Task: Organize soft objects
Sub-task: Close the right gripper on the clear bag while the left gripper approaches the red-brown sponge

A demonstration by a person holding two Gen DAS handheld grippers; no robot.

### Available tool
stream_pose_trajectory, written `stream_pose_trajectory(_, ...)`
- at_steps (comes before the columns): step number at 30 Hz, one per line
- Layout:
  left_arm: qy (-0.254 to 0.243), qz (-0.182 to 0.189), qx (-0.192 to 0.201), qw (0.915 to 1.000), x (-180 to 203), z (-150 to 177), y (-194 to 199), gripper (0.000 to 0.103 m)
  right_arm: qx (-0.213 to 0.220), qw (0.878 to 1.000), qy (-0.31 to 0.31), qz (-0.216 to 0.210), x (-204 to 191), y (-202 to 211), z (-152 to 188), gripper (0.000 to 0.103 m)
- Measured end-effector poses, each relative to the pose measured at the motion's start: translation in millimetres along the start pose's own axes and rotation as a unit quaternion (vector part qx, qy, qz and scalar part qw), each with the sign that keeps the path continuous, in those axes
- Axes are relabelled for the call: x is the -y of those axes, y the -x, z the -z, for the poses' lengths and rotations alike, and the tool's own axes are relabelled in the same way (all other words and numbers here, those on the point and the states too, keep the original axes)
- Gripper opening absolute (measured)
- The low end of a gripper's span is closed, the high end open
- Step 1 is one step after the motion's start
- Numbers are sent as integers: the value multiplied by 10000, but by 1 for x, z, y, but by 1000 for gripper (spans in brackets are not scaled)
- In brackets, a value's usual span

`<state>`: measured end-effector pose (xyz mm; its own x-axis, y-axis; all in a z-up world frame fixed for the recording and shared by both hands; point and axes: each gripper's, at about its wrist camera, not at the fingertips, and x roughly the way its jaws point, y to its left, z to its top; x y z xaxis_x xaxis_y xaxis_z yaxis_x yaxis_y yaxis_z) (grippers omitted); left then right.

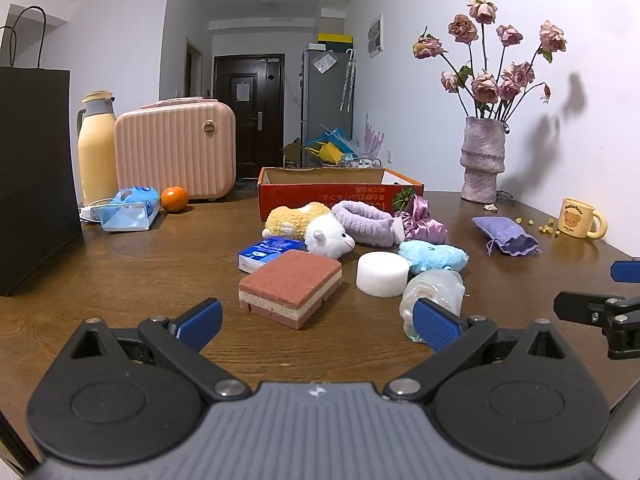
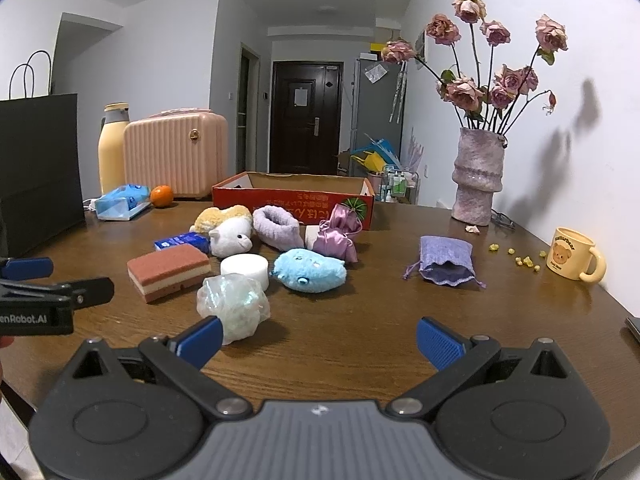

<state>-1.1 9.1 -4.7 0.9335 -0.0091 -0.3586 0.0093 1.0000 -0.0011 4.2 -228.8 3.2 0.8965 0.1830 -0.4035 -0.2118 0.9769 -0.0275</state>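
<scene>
Soft things lie grouped mid-table in front of an open red cardboard box [image 1: 340, 196] [image 2: 292, 196]: a brown-and-cream sponge [image 1: 290, 286] [image 2: 168, 270], a white foam puck [image 1: 382, 274] [image 2: 244, 267], a blue plush [image 1: 434, 256] [image 2: 310, 270], a white sheep plush [image 1: 328, 236] [image 2: 230, 238], a yellow plush [image 1: 294, 218], a lilac headband [image 1: 366, 222] [image 2: 278, 226], a shiny purple pouch [image 2: 336, 234], a clear mesh puff [image 1: 434, 292] [image 2: 234, 306]. A purple knit bag [image 1: 506, 236] [image 2: 446, 260] lies apart at the right. My left gripper [image 1: 316, 322] is open, short of the sponge. My right gripper [image 2: 318, 340] is open over bare wood.
A black paper bag [image 1: 32, 176], yellow thermos [image 1: 96, 148], pink case [image 1: 176, 152], tissue pack [image 1: 128, 208] and orange [image 1: 174, 199] stand at the left. A vase of dried roses [image 1: 482, 160] and a yellow mug [image 1: 578, 218] stand by the right wall. A small blue tissue packet [image 1: 268, 252] lies behind the sponge.
</scene>
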Motion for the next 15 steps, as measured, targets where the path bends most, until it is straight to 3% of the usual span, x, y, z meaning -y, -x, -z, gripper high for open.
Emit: stream_pose_trajectory(15, 42, -170, -139, 9998, -7, -7, -25, 103, -146, 9991, 137, -371, -9, -32, -6, 103)
